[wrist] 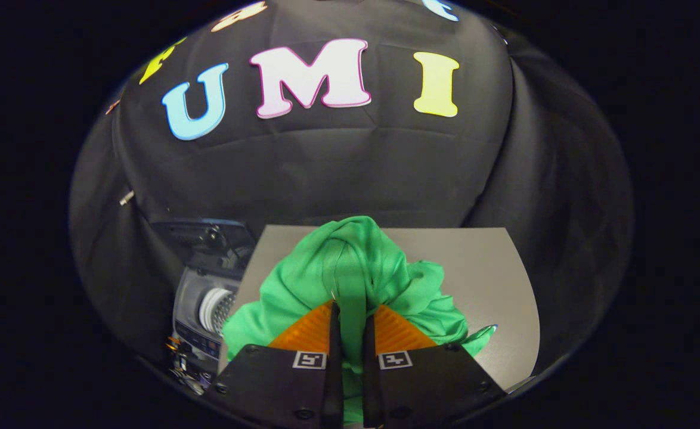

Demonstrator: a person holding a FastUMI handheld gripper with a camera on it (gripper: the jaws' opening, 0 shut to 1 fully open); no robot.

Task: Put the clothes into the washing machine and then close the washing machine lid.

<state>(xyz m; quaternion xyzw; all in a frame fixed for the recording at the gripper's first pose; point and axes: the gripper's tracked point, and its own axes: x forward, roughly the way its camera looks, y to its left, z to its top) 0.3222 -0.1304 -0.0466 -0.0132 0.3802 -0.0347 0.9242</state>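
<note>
A green garment [356, 274] lies bunched on a grey table top [493, 268]. My gripper [350, 313] is shut on a fold of it: a strip of green cloth runs between both fingers and rises into a peak just ahead of them. The rest of the cloth spreads out to both sides of the fingers. To the left of the table and lower down stands the washing machine [207, 304], with its lid [204, 235] raised and the perforated drum [216, 310] showing in the opening.
The black cloth wall [350, 161] closes the space behind the table and on both sides. The table's left edge runs right next to the washing machine. Bare grey table lies to the right of the garment.
</note>
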